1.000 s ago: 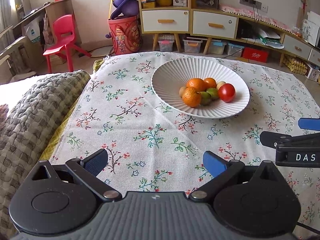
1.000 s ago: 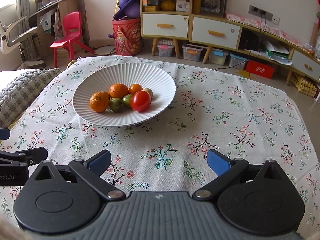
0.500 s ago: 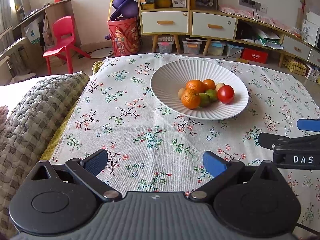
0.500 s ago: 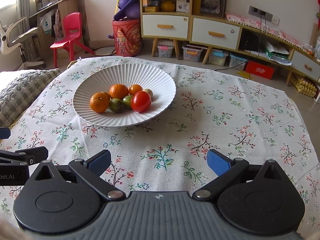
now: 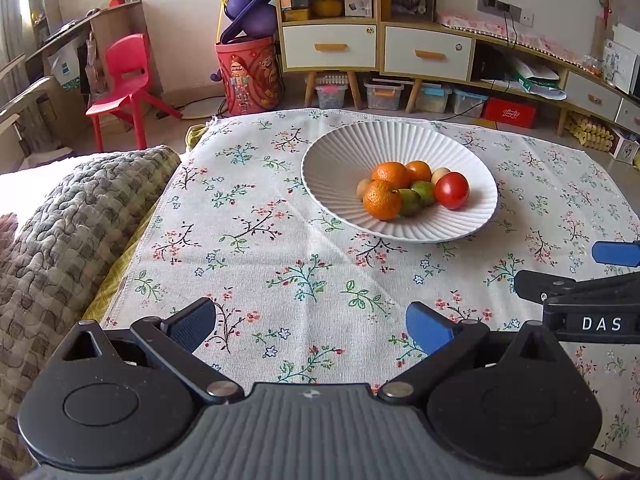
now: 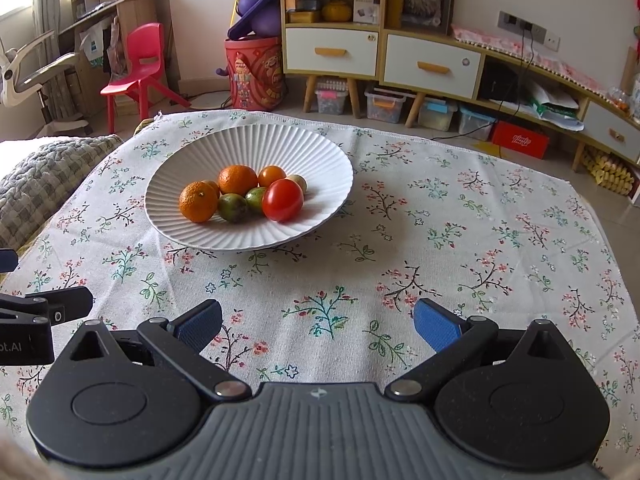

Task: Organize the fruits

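A white ribbed plate (image 5: 348, 148) (image 6: 320, 160) sits on the floral tablecloth and holds several fruits: oranges (image 5: 382, 200) (image 6: 198, 202), a red tomato (image 5: 452, 191) (image 6: 283, 200), green fruits (image 5: 410, 202) (image 6: 233, 208) and small pale ones. My left gripper (image 5: 310, 326) is open and empty, low over the cloth, well short of the plate. My right gripper (image 6: 318, 326) is open and empty, also short of the plate. The right gripper's side shows at the right edge of the left wrist view (image 5: 580, 300).
A grey quilted blanket (image 5: 60, 232) lies along the table's left side. Beyond the far table edge are a red chair (image 5: 124, 76), a red bin (image 5: 248, 76) and a drawer cabinet (image 5: 380, 52). Floral cloth (image 6: 480, 240) lies right of the plate.
The left gripper has tilted or drawn back slightly, so the plate sits a little lower in its view. The right gripper has hardly moved. Both stay open.
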